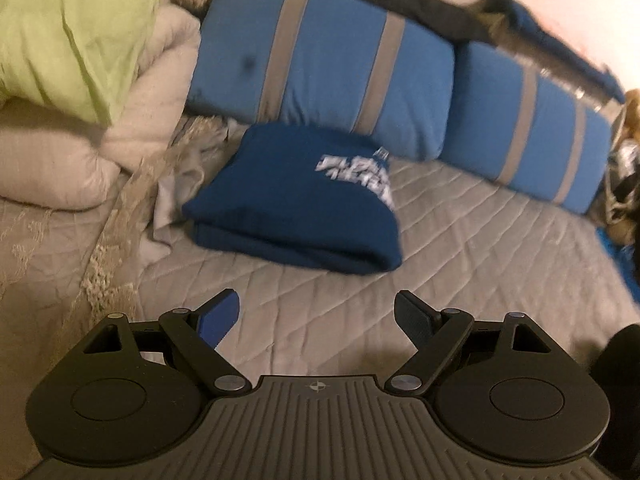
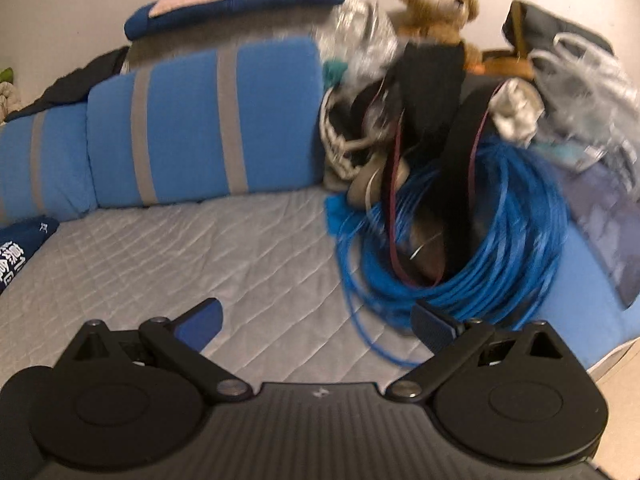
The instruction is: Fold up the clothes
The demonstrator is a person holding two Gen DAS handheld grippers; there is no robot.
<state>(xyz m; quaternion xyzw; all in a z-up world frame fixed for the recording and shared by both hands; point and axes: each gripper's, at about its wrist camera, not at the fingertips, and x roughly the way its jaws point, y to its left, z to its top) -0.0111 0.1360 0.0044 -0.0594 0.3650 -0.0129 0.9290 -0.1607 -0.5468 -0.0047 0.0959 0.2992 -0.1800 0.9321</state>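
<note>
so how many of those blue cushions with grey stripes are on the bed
2. One blue striped cushion leans against the wall right behind the folded navy shirt; the second cushion sits beside it, toward the pile with the blue cable coil. More could be hidden under clutter.

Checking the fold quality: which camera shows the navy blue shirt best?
The left wrist view: the folded navy shirt lies whole on the quilted bed cover, print visible. The right wrist view catches only a corner at its left edge.
</note>
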